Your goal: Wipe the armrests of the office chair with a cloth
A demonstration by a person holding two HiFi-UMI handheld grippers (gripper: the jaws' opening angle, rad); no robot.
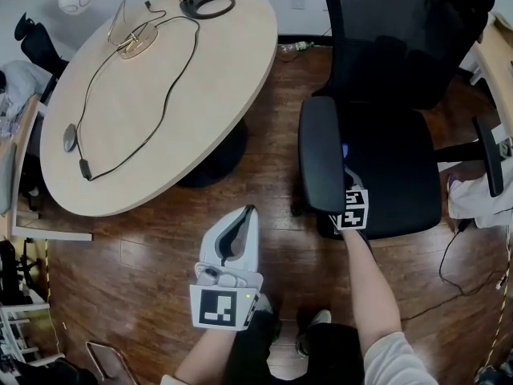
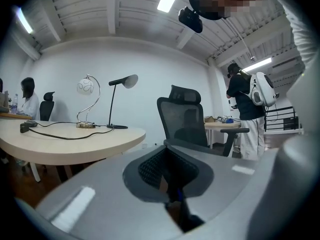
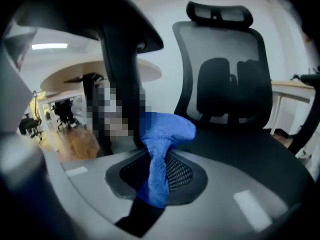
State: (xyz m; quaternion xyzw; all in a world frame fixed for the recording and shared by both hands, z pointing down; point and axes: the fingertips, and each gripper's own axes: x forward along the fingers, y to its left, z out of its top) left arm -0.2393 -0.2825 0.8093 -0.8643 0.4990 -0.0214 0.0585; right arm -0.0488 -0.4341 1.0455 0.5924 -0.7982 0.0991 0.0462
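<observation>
The black office chair (image 1: 393,127) stands to the right of the round table. Its left armrest (image 1: 321,155) is a long black pad, and its right armrest (image 1: 487,155) is near the frame's edge. My right gripper (image 1: 348,167) lies over the seat just inside the left armrest, shut on a blue cloth (image 3: 167,126). In the right gripper view the cloth bunches against the armrest's post (image 3: 122,79), below the pad. A sliver of the cloth (image 1: 345,151) shows in the head view. My left gripper (image 1: 251,209) hangs over the floor left of the chair, shut and holding nothing.
A round beige table (image 1: 152,87) with a desk lamp base (image 1: 207,6), a cable and a wire ornament stands at the left. Wooden floor (image 1: 264,175) lies between table and chair. A second desk edge (image 1: 498,54) is at the far right. A person with a backpack (image 2: 247,109) stands behind the chair.
</observation>
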